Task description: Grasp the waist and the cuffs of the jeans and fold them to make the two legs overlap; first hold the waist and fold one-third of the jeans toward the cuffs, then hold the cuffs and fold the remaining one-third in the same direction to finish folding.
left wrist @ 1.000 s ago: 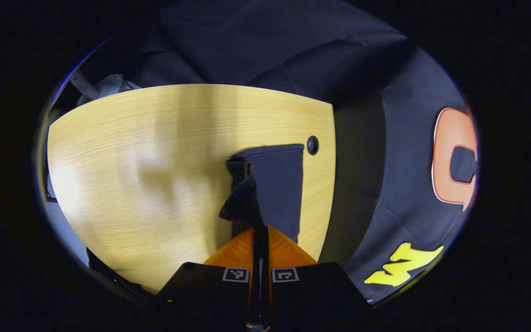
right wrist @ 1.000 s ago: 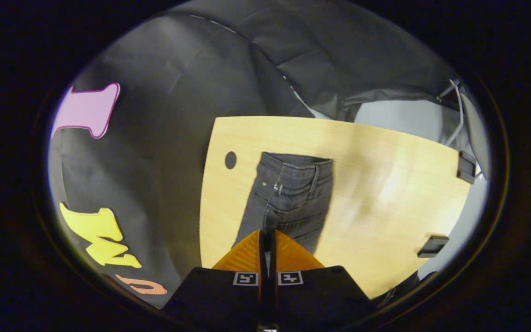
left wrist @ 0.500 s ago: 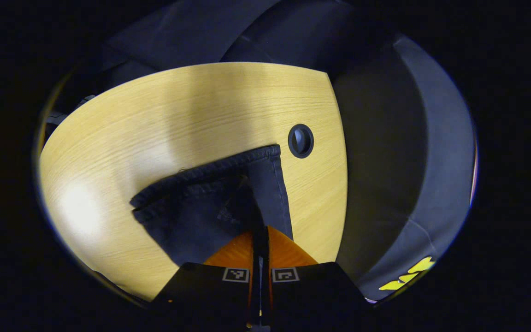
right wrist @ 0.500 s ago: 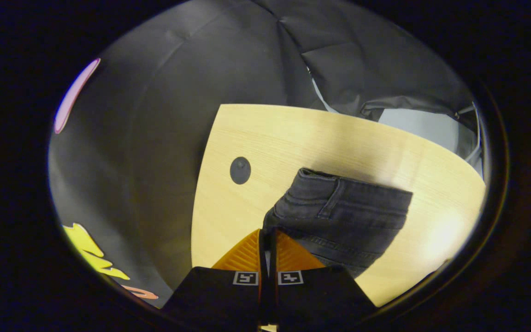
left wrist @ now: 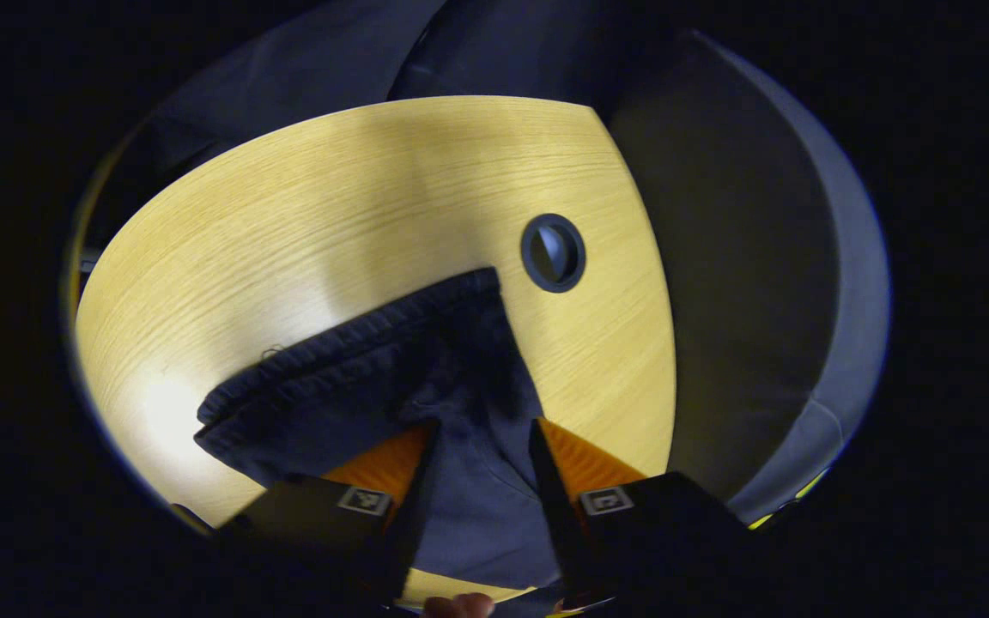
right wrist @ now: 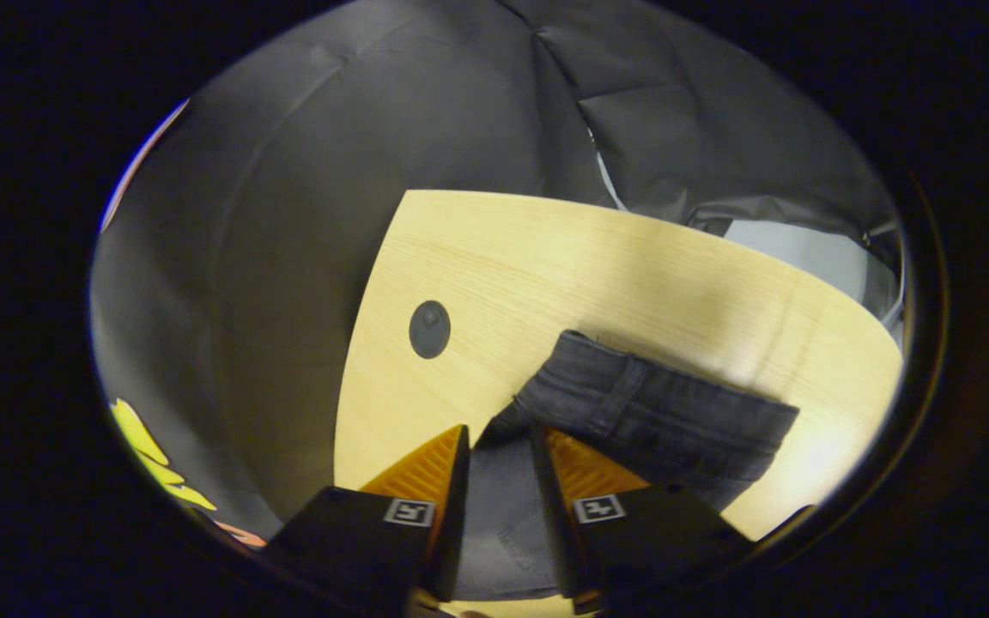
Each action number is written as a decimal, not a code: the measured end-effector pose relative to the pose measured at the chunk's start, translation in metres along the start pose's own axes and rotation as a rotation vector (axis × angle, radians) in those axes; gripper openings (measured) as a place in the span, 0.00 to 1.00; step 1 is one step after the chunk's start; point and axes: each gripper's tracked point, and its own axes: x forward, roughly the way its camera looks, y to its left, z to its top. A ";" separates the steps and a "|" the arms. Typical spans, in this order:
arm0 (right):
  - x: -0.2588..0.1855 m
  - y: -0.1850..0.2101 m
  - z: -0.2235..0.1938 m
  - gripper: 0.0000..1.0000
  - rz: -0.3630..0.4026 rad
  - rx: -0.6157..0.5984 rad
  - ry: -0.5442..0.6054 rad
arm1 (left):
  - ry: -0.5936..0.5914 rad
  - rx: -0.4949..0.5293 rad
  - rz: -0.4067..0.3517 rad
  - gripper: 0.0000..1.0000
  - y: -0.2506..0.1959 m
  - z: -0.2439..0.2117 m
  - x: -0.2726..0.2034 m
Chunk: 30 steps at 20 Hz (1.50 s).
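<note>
I count one pair of jeans (left wrist: 357,386) lying on my one worktop (left wrist: 288,232), one round hole (left wrist: 553,252) in that worktop, and two grippers, my left gripper (left wrist: 477,446) and my right gripper (right wrist: 499,455), each with two orange fingers.

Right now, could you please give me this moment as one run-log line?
left hand-held gripper: open over jeans | right hand-held gripper: open over jeans | jeans: lying on table
</note>
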 end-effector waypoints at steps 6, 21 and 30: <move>-0.056 0.012 0.012 0.89 0.028 -0.255 -0.178 | -0.152 0.201 0.030 0.91 -0.033 0.003 -0.059; -0.329 0.011 -0.118 0.97 0.216 -0.993 -0.807 | -0.977 0.964 -0.237 0.99 -0.116 -0.178 -0.320; -0.317 -0.049 -0.132 0.97 0.159 -0.864 -0.765 | -1.022 1.046 -0.367 0.99 -0.100 -0.276 -0.349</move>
